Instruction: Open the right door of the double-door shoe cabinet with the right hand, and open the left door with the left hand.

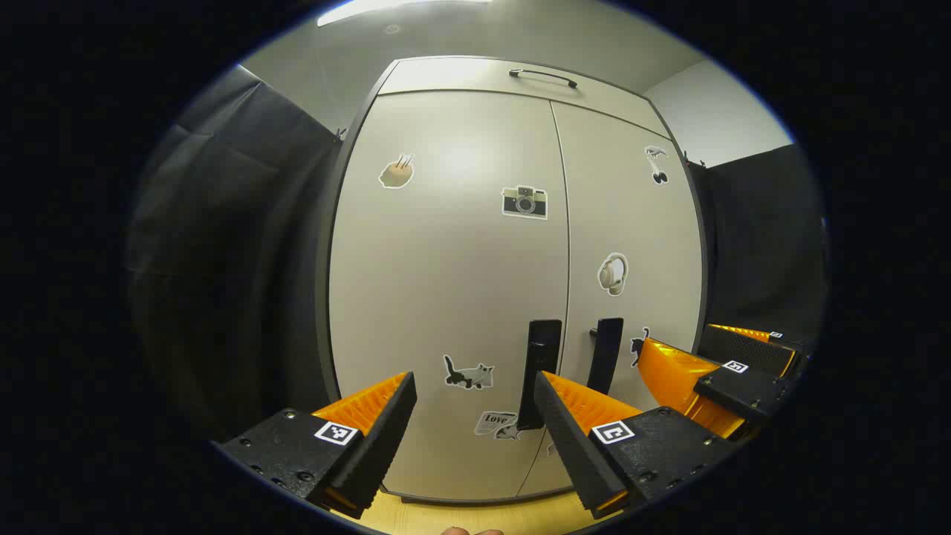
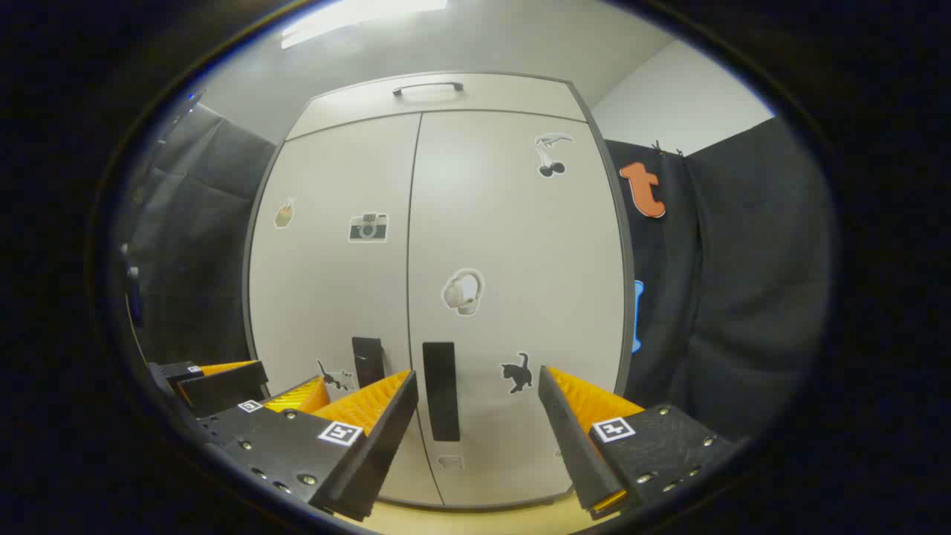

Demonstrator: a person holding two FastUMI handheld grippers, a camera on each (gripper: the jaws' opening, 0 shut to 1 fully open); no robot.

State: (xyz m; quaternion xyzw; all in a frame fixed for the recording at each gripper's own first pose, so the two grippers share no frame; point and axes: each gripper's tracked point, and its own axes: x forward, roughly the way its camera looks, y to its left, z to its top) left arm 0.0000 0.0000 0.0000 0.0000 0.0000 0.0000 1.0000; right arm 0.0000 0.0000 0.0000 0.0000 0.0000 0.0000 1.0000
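Jaws spread wide and empty on the left gripper (image 1: 475, 420) in the left gripper view, short of the pale grey double-door shoe cabinet (image 1: 513, 282) on its wooden tabletop (image 1: 416, 513); the flat black left door handle (image 1: 540, 371) stands just ahead.

In the right gripper view, the right gripper (image 2: 479, 420) also gapes empty, framing the black right door handle (image 2: 440, 390). The doors look rigid and light; those stiff handles are probably the best hold.

Left door handle (image 1: 541, 371) bottom sits behind the left tongs' finger (image 1: 572, 438); the "Love" sticker (image 1: 496, 423) is partly covered too.
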